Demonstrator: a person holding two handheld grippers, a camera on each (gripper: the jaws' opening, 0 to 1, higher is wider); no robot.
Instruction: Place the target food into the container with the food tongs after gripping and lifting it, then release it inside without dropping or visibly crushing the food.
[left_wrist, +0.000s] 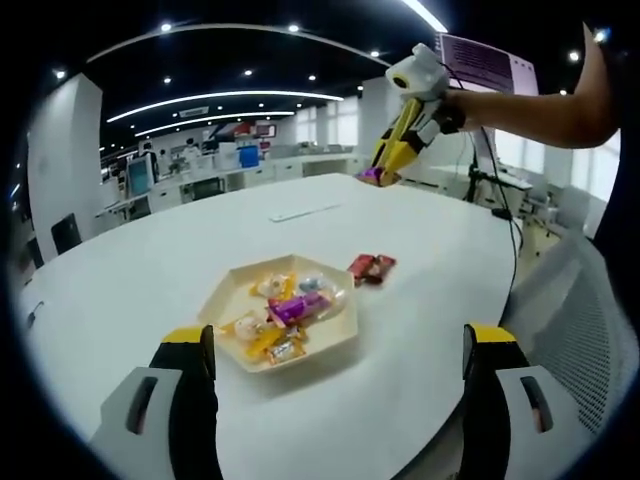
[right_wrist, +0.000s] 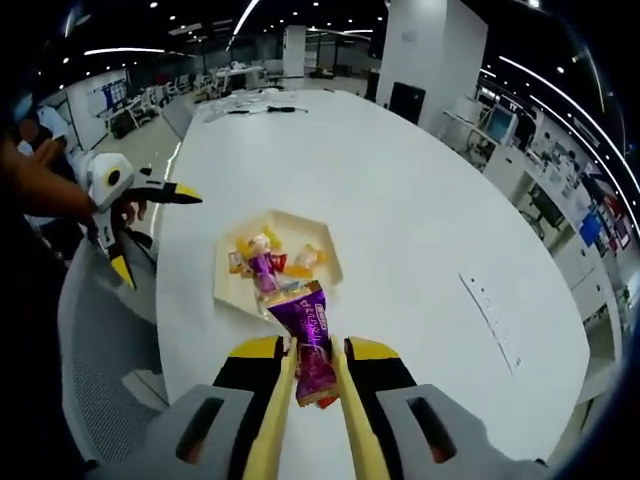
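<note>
A large open-plan office with ceiling strip lights and distant desks is seen behind a broad white table, on which everything is laid out. In the right gripper view, a purple snack packet is held between the yellow tongs carried by the right gripper, whose jaws are drawn in close on the tongs; the packet is lifted clear of the table and hangs just short of the hexagonal cream tray, which lies ahead of the jaws. In the left gripper view the same gripper is seen raised high and far ahead to the right, with the purple packet at its tip. The left gripper is held wide apart with nothing between its jaws, and the tray lies just ahead between them. One tray is counted, already holding roughly half a dozen wrapped sweets, though the exact number cannot be told. One red packet lies on the table just beyond the tray's right side as seen from the left gripper. One packet is in the tongs. It is judged that the packet is pinched at one end only, so it could swing or slip out during travel; a harder squeeze could crease the contents, and a release made short of the rim would leave it on the table.
</note>
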